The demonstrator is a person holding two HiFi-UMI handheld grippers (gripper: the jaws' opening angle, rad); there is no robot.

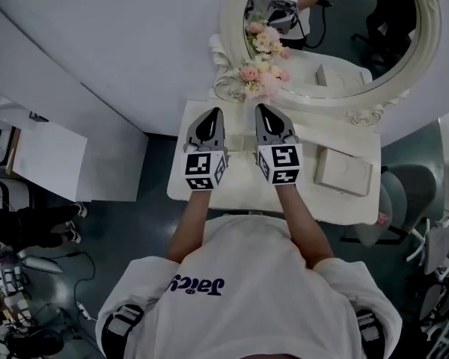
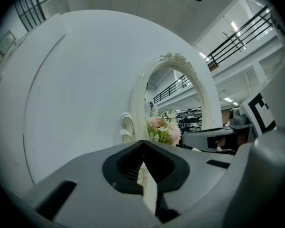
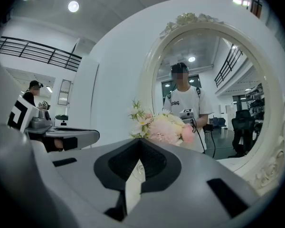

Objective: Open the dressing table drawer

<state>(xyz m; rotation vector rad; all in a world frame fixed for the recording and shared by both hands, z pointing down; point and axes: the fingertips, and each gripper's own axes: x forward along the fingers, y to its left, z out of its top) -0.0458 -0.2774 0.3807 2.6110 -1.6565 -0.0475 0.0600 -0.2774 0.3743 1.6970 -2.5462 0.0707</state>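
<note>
Both grippers were closed and empty. In the head view the left gripper (image 1: 214,114) and right gripper (image 1: 263,109) sat side by side at centre frame, held level over the white dressing table (image 1: 181,187), tips toward the mirror (image 1: 233,47). In the left gripper view the left gripper's (image 2: 143,144) jaws met at the tip with nothing between them; same for the right gripper (image 3: 140,142) in its own view. Flowers (image 1: 260,78) stood just past the tips, at the foot of the mirror. A pale box (image 1: 344,173) lay on the tabletop, right of centre. I couldn't see the drawer: the head view only showed the tabletop from above, its near edge just above the person's shirt.
</note>
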